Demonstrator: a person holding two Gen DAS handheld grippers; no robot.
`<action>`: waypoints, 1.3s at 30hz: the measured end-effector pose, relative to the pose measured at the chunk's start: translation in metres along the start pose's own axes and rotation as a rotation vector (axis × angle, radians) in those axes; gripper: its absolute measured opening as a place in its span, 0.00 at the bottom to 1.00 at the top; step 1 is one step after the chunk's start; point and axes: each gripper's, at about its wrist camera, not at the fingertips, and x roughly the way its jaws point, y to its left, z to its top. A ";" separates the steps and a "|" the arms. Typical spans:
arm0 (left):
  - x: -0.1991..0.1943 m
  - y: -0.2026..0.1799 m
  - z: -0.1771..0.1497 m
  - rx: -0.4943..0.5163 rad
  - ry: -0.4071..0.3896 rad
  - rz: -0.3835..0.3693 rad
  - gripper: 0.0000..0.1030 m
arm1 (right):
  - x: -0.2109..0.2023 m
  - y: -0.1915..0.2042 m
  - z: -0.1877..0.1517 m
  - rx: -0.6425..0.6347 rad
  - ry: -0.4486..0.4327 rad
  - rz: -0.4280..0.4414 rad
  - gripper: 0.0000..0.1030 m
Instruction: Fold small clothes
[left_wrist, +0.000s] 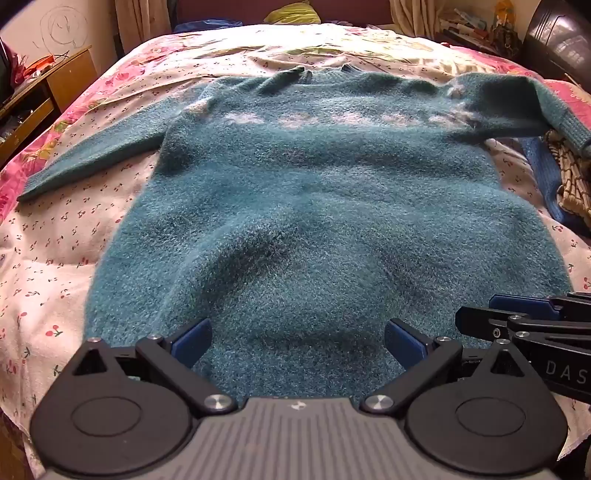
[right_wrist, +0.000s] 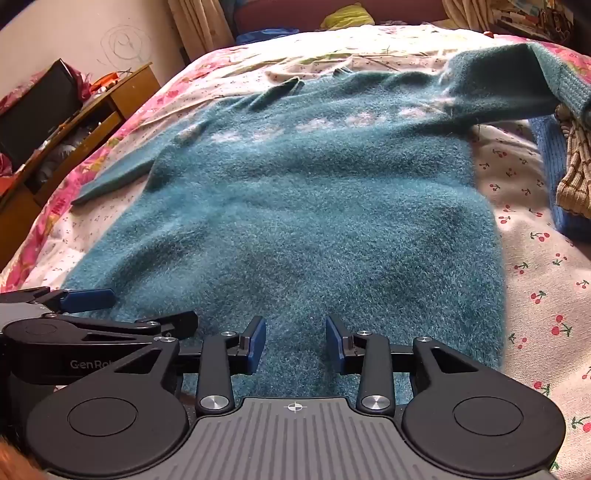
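Observation:
A fuzzy teal sweater (left_wrist: 314, 206) with a pale pattern band across the chest lies flat on the bed, collar far, hem near me. It also shows in the right wrist view (right_wrist: 303, 206). Its left sleeve (left_wrist: 96, 158) stretches out to the left; its right sleeve (left_wrist: 546, 107) bends over a clothes pile. My left gripper (left_wrist: 298, 341) is open over the hem, holding nothing. My right gripper (right_wrist: 295, 343) is open, narrower, over the hem to the right of the left one; it also shows at the left wrist view's right edge (left_wrist: 517, 317).
The bed has a cherry-print sheet (left_wrist: 48, 273) and a pink floral cover (left_wrist: 22, 173). A pile of blue and checked clothes (left_wrist: 565, 181) lies at the right. A wooden bedside cabinet (left_wrist: 40, 99) stands at the left. A green pillow (left_wrist: 291, 14) is at the head.

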 end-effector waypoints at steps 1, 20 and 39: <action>0.000 0.000 0.000 0.000 -0.003 0.003 1.00 | 0.000 0.000 0.000 -0.002 -0.001 -0.001 0.35; 0.003 0.001 0.000 -0.008 0.009 -0.011 1.00 | 0.001 0.001 -0.001 0.004 -0.003 0.005 0.35; 0.002 -0.001 -0.001 0.001 0.010 -0.010 1.00 | 0.003 0.001 0.000 0.005 0.001 0.003 0.36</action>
